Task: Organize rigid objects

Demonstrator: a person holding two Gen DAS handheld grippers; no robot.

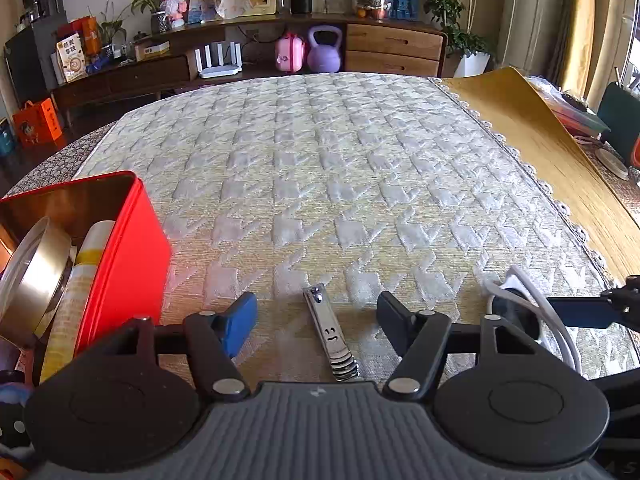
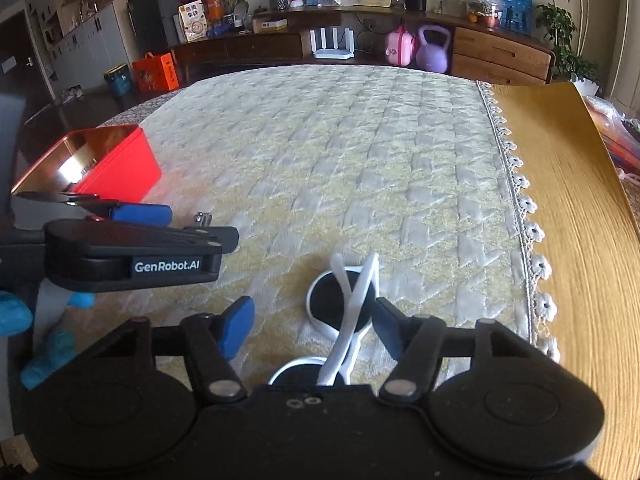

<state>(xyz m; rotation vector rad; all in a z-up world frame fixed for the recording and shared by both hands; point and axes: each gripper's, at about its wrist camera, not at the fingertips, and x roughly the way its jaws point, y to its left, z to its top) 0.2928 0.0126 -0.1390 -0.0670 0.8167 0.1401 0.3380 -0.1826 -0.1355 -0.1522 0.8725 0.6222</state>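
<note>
Left wrist view: our left gripper (image 1: pixel 317 316) is spread wide, straddling a silver metal nail clipper (image 1: pixel 330 334) on the quilted cloth (image 1: pixel 340 168); a red metal tin (image 1: pixel 124 256) sits left.

Right wrist view: our right gripper (image 2: pixel 314 324) gapes wide around white-framed sunglasses with dark lenses (image 2: pixel 344 308).

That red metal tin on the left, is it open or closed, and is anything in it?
Open: the red metal tin has no lid on, and a round gold tin and a white-and-yellow tube sit inside.
</note>
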